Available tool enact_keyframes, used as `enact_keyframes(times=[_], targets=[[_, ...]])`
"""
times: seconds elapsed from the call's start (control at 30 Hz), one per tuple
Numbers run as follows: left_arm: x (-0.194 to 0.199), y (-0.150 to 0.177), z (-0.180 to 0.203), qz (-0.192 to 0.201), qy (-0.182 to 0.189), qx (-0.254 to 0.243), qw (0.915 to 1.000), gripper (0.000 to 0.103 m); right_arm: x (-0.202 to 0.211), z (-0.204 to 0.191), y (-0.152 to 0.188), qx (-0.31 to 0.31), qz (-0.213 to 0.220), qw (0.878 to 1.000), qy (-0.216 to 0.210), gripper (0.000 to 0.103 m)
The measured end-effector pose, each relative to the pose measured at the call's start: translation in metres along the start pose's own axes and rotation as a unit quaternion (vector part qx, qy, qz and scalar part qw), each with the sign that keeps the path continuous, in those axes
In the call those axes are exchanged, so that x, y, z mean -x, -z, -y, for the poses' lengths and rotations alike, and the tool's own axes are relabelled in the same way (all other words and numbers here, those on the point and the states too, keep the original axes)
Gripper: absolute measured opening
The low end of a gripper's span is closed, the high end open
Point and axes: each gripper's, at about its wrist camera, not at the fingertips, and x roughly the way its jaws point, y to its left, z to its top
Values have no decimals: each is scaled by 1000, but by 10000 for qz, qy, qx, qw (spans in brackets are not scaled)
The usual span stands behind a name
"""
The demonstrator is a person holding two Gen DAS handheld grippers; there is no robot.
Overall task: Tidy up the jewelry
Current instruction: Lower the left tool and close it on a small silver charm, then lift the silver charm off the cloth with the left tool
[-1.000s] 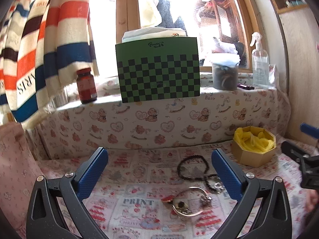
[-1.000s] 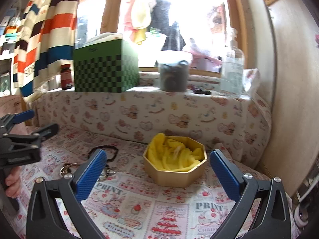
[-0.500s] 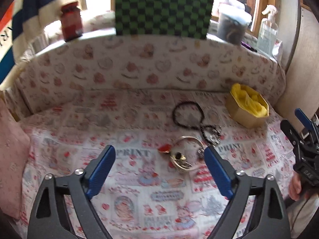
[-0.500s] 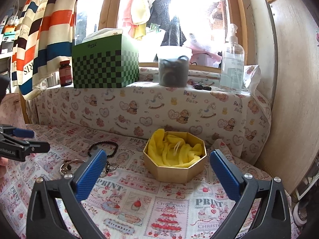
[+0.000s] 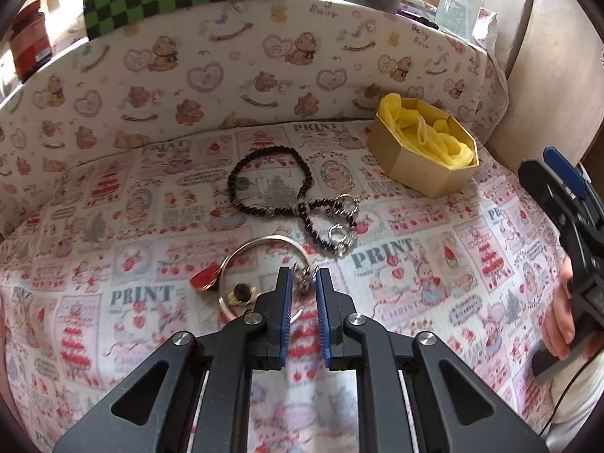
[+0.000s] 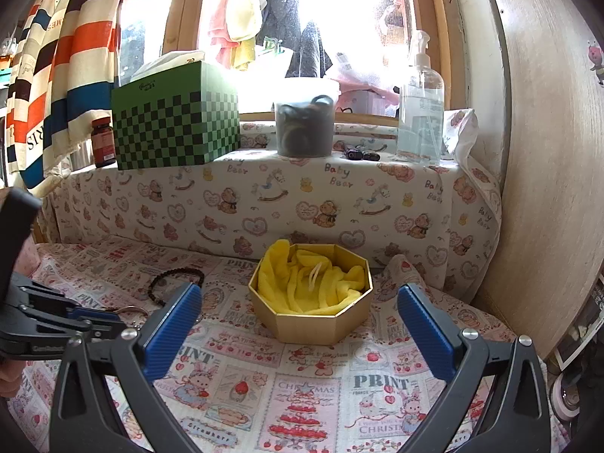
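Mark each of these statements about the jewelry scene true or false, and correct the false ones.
1. The gold box holds yellow cloth. True.
2. The black bead necklace lies inside the box. False: it lies on the printed cloth, outside the box.
3. The left tool has just been closing, with the charm on the silver bangle between its fingers. True.
4. The right tool is shut on the necklace. False: it is open and holds nothing.
5. A green checked box stands on the ledge. True.
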Motion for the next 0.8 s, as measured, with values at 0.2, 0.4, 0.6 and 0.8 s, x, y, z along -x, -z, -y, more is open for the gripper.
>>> enact_keyframes(times=[0.2,0.4,0.6,0.8], targets=[[-10,-5,-2,1,-93,-5,10000,21,0,0,0,17,-24,10000,-16,103],[-16,-4,-5,-148,202,101,9996,25,-2,-1,1,26,-81,10000,22,103],[-2,-3,-8,96,324,114,9994,14,-5,-1,2,77,-111,9999,85,103],[45,-15,-34,872,-36,261,9958,15,-9,2,2,31,-199,9998,37,103]])
